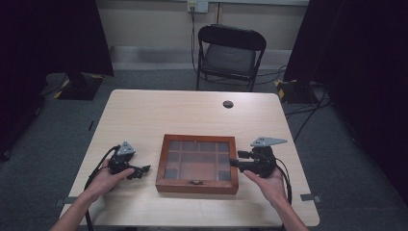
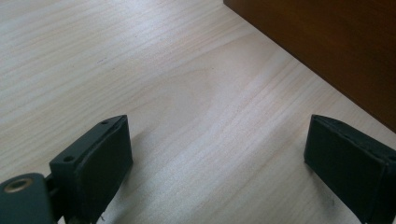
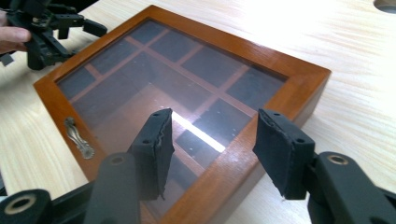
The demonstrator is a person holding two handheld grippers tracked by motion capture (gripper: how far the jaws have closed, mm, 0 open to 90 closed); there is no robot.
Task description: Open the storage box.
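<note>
A shallow wooden box (image 1: pixel 196 186) with a glass lid lies shut in the middle of the table, its brass latch (image 1: pixel 196 182) on the near side. Several empty compartments show through the glass. My left gripper (image 1: pixel 143 171) rests on the table left of the box, open, jaws pointing at the box's side (image 2: pixel 327 42) with bare tabletop between them (image 2: pixel 217 154). My right gripper (image 1: pixel 234 159) is at the box's right edge, raised a little. In the right gripper view it (image 3: pixel 212 140) stands open, jaws either side of the frame rail (image 3: pixel 299 79), not touching it. The latch (image 3: pixel 79 137) and the left gripper (image 3: pixel 46 32) lie beyond.
A round cable hole (image 1: pixel 228 104) sits in the light wooden table (image 1: pixel 144 115) behind the box. A black folding chair (image 1: pixel 231 53) stands past the far edge. Dark curtains hang at both sides of the room.
</note>
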